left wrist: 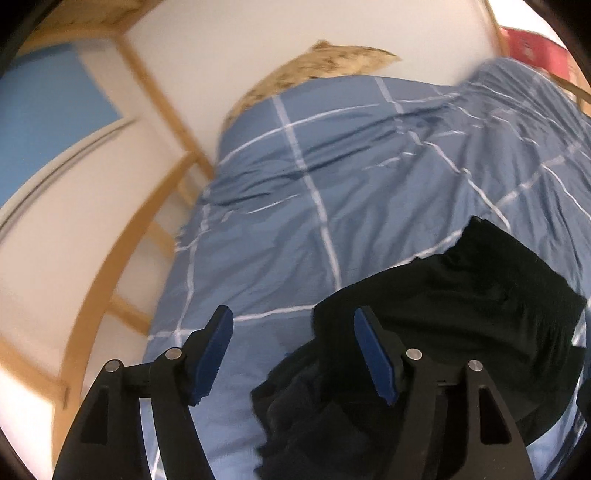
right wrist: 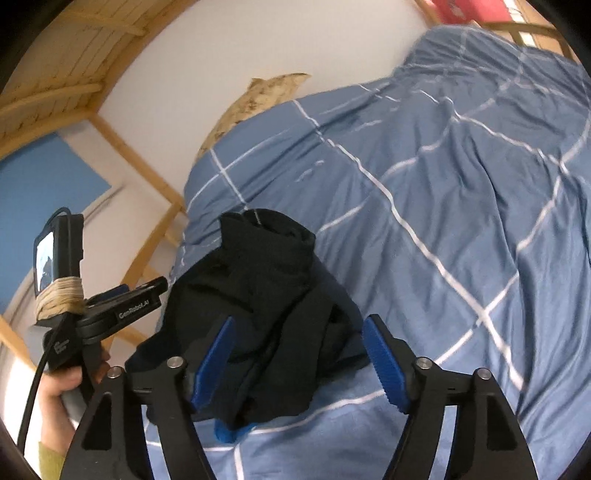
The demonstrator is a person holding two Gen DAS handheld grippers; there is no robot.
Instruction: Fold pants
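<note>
The black pants [left wrist: 461, 295] lie crumpled in a heap on the blue checked duvet [left wrist: 295, 184]. My left gripper [left wrist: 292, 314] is open above the duvet at the heap's left edge. Its right finger [left wrist: 373, 354] hangs over the black cloth and its pads press on nothing. In the right wrist view the pants [right wrist: 266, 280] sit below and between the spread blue pads of my right gripper [right wrist: 301, 319], which is open with no grip on the cloth. The left gripper [right wrist: 147, 290] shows there from the side, left of the heap, held by a hand [right wrist: 62, 384].
A beige patterned pillow [left wrist: 325, 70] rests against the white wall at the head of the bed. A wooden bed frame [left wrist: 166, 110] runs along the left side. A red object [right wrist: 476, 11] sits beyond the duvet's far right. Open duvet [right wrist: 461, 221] spreads right of the heap.
</note>
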